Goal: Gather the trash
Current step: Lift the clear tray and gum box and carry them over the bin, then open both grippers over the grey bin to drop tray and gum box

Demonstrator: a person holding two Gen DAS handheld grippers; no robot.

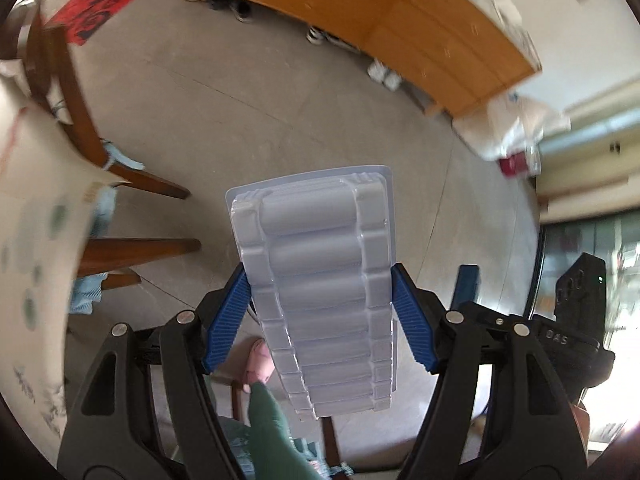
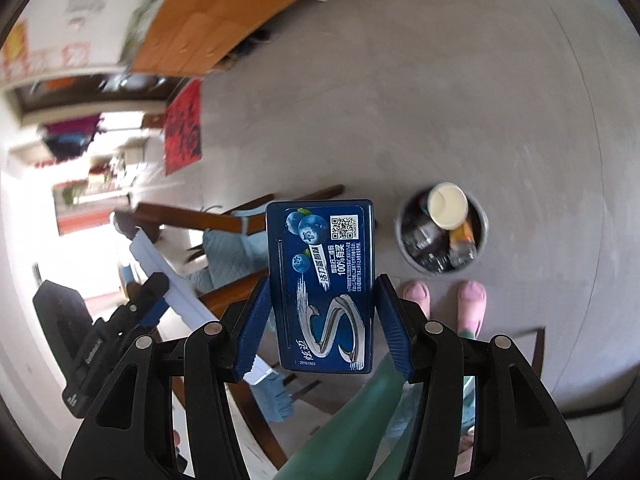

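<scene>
We are carrying two pieces of trash at once, one in each claw, and both are off the table and over the floor. Our left gripper is clamped on a clear plastic blister tray, its blue pads pressing the tray's two long edges while the tray sticks out ahead of the fingers. Our right gripper is clamped on a dark blue gum box printed with blueberries, held the same way by its long sides.

The step in hand looks like the carry to the bin. In the right wrist view a round grey trash bin stands on the grey floor, just right of the gum box and a little beyond the person's pink slippers. It already holds a paper cup and some dark wrappers. In the left wrist view the bin is out of sight.

Next, we judge, each claw must come over the bin's open mouth before it lets go. The gum box is nearer, so it should drop first. The light tray may drift or catch on the rim, so we should bring it well over the middle.
</scene>
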